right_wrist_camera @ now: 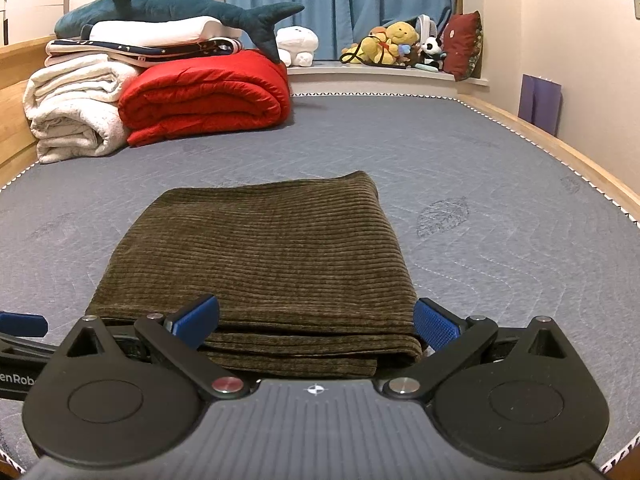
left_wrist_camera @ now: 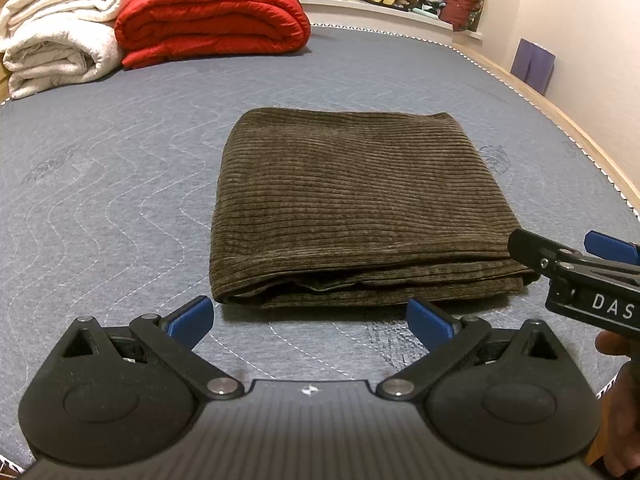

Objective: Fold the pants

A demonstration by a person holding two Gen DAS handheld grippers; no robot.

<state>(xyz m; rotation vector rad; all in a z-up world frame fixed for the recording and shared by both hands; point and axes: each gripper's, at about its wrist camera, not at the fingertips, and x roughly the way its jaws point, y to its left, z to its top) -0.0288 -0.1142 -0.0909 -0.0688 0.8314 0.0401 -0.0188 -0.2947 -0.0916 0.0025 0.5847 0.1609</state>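
Lying folded on grey quilted mattress point(left_wrist_camera: 120, 168): brown pants point(left_wrist_camera: 352, 208).

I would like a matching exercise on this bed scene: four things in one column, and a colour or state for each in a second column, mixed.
Things:
1. pants
2. quilt
3. left gripper
4. curtain

Descriptions:
A. red, rolled up at the far end of the mattress
B. blue, hanging behind the toys
C. brown, folded into a flat rectangle
D. open, holding nothing

Pairs: 1-C, 2-A, 3-D, 4-B
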